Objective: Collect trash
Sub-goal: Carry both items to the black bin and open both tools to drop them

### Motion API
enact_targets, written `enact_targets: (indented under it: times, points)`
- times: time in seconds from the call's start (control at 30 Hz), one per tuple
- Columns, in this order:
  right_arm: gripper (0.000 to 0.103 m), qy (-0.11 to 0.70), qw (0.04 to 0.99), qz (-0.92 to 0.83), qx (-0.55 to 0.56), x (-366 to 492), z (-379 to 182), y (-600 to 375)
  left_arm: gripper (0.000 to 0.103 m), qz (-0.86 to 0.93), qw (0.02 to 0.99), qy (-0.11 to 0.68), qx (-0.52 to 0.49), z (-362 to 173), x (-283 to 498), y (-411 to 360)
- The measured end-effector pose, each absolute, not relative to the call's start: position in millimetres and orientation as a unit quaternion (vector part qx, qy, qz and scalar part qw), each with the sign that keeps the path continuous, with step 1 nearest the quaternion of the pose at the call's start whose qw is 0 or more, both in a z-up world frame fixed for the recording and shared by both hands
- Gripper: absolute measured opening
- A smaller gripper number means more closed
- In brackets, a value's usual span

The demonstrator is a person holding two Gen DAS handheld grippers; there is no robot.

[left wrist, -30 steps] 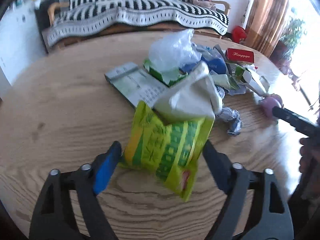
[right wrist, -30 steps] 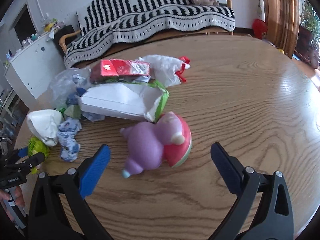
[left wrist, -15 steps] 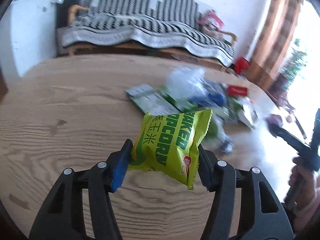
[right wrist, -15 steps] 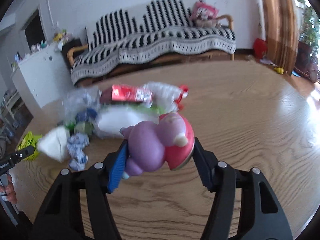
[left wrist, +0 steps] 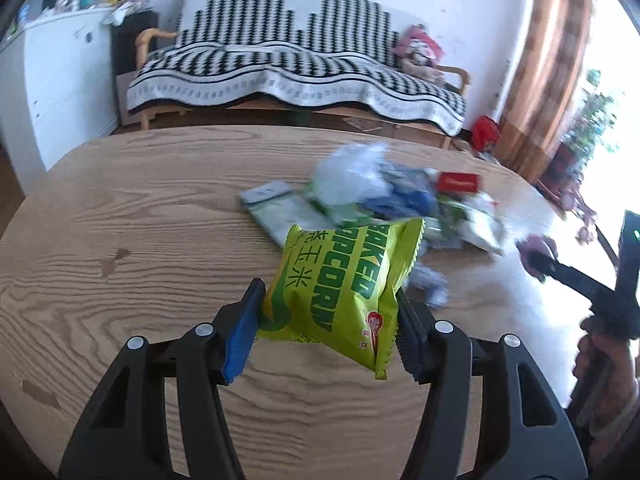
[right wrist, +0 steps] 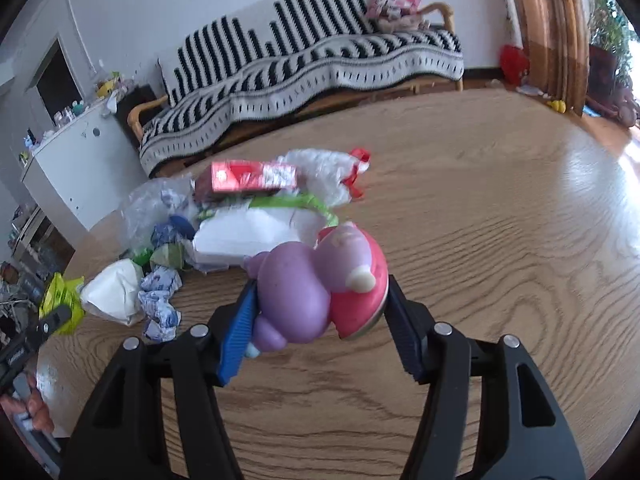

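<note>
My left gripper [left wrist: 328,320] is shut on a yellow-green popcorn bag [left wrist: 344,288], held just above the round wooden table [left wrist: 140,208]. My right gripper [right wrist: 320,320] is shut on a purple and pink toy [right wrist: 320,284], also lifted off the wood. Behind both lies a trash pile: a clear plastic bag [left wrist: 352,172], a red box [right wrist: 252,176], a white and green carton [right wrist: 256,232], a white crumpled bag [right wrist: 116,296] and blue-white paper wads [right wrist: 160,308]. The right gripper with the toy shows at the far right of the left wrist view [left wrist: 540,260].
A flat printed packet [left wrist: 276,208] lies left of the pile. Beyond the table stand a sofa with a black-and-white striped blanket [left wrist: 296,76], a white cabinet [left wrist: 60,80] and a brown curtain [left wrist: 548,72]. A hand [left wrist: 608,360] grips the right tool's handle.
Both grippers closed from wide open: the left onto the popcorn bag, the right onto the toy. Both then rose, lifting their items off the table.
</note>
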State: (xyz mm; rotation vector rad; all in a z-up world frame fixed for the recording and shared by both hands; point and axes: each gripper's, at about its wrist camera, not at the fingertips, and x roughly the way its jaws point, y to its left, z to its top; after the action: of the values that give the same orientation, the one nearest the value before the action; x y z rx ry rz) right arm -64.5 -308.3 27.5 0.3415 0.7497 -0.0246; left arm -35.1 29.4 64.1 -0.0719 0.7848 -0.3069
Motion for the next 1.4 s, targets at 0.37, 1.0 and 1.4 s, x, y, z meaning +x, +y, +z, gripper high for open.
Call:
enact_targets:
  times: [0.37, 1.0, 1.4]
  points:
    - [0.059, 0.236, 0.929, -0.076, 0.276, -246.8, 97.0, -454.2, 0.059, -0.429, 0.816, 0.384, 0.057, 114.5, -150.2, -210.6]
    - [0.058, 0.397, 0.743, -0.191, 0.504, -424.6, -149.9, -538.2, 0.05, -0.469, 0.618, 0.6, 0.196, -81.2, -256.4, -368.4]
    - [0.095, 0.398, 0.718, -0.193, 0.537, -408.3, -143.0, -542.6, 0.097, -0.463, 0.632, 0.584, 0.213, -77.5, -275.1, -375.1]
